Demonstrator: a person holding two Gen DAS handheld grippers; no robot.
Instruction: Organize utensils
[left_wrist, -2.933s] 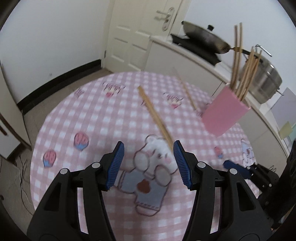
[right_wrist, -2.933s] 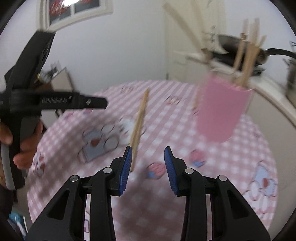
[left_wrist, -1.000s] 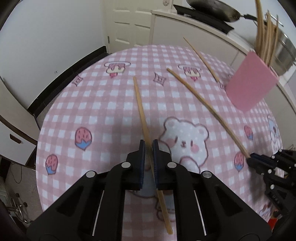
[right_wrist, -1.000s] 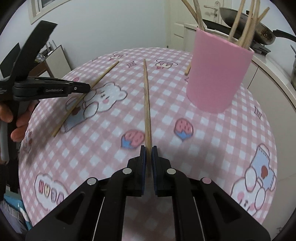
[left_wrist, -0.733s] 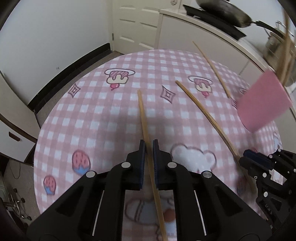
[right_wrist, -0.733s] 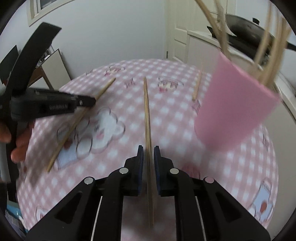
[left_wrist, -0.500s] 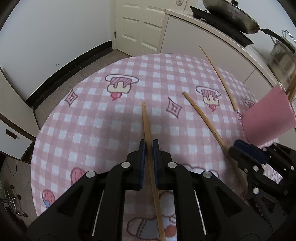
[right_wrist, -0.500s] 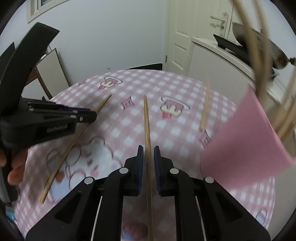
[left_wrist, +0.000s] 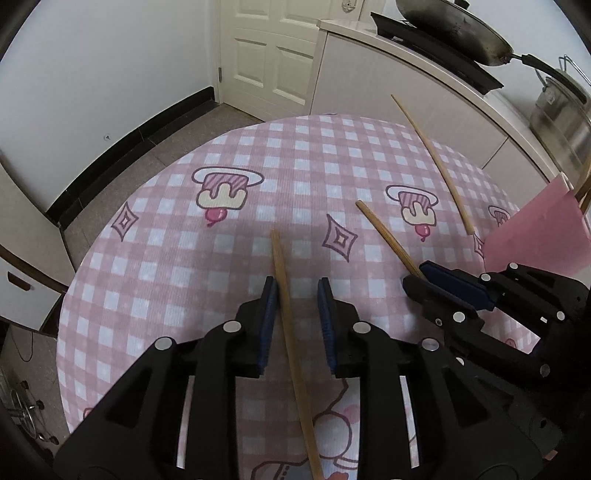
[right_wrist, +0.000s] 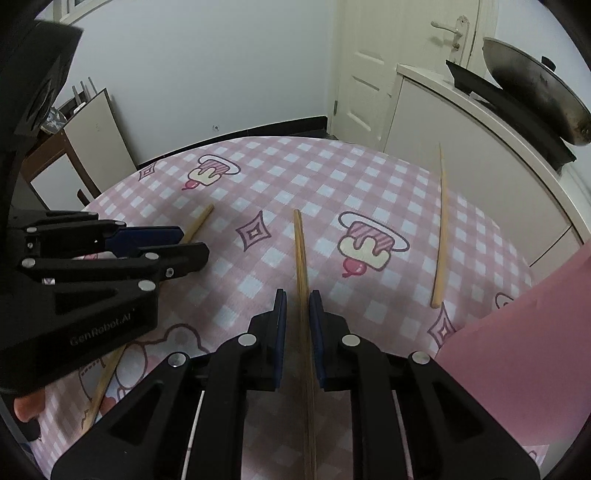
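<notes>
In the left wrist view my left gripper (left_wrist: 297, 286) has its jaws opening. A wooden chopstick (left_wrist: 291, 343) runs between them, leaning on the left pad with a gap to the right pad. My right gripper (right_wrist: 298, 295) is shut on a second chopstick (right_wrist: 300, 243), which points away over the pink checked tablecloth (right_wrist: 332, 177). Seen from the left wrist, the right gripper (left_wrist: 424, 275) and its chopstick (left_wrist: 388, 240) are close on the right. A pink holder (right_wrist: 517, 350) stands at the right edge, and in the left wrist view the holder (left_wrist: 535, 236) has chopsticks in it.
A third chopstick (right_wrist: 441, 229) lies on the cloth near the holder. A white counter (left_wrist: 406, 74) with a wok (left_wrist: 454, 33) and a steel pot (left_wrist: 561, 114) borders the table's far right. A door (left_wrist: 269, 51) and bare floor lie beyond. A hand (right_wrist: 26, 406) holds the left gripper (right_wrist: 147, 240).
Both grippers moved toward the far side of the table, each carrying a chopstick. The pink holder slid to the right edge of both views. The left jaws have parted off their chopstick.
</notes>
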